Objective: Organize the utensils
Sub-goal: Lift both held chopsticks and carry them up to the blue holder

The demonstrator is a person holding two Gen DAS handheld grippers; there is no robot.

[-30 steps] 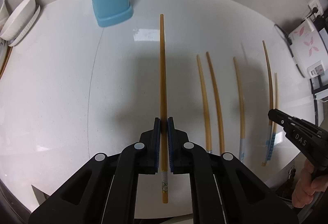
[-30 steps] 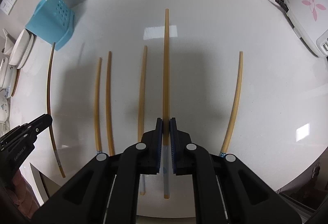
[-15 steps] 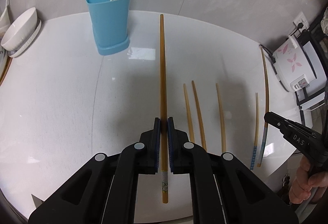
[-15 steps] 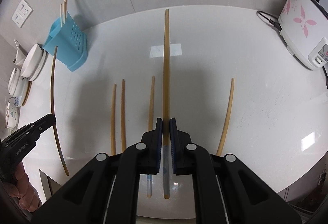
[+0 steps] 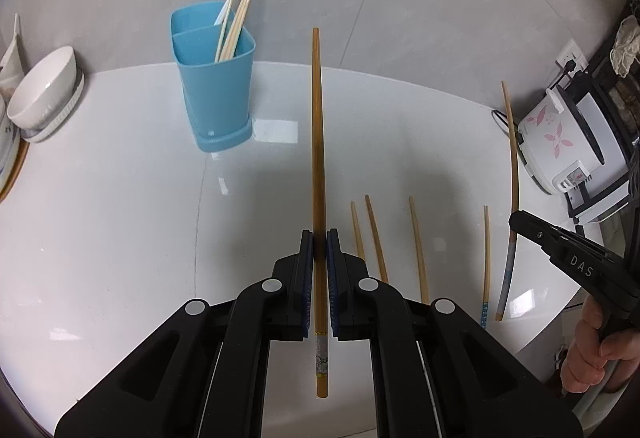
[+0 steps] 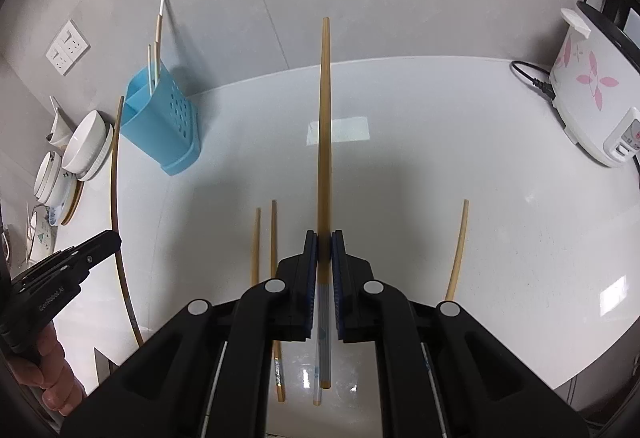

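Note:
My left gripper (image 5: 320,238) is shut on a long brown chopstick (image 5: 318,137), held in the air and pointing away towards the wall. My right gripper (image 6: 324,238) is shut on another brown chopstick (image 6: 325,117) in the same way. Each gripper shows in the other's view: the right gripper (image 5: 518,218) with its chopstick (image 5: 514,165), the left gripper (image 6: 112,238) with its chopstick (image 6: 116,177). A blue two-compartment holder (image 5: 216,97) (image 6: 160,121) stands at the back left with several chopsticks upright in it. Several more chopsticks (image 5: 418,246) (image 6: 458,246) lie on the white table below.
White bowls (image 5: 44,93) (image 6: 86,145) are stacked left of the holder. A white rice cooker with pink flowers (image 5: 560,141) (image 6: 592,97) and its cable sit at the right. The round table's front edge (image 6: 560,378) is near. A hand (image 5: 592,354) grips each tool.
Both grippers have risen above the table with their chopsticks and tilted up. The holder's top, the wall and the sockets have come into view; the lying chopsticks look smaller.

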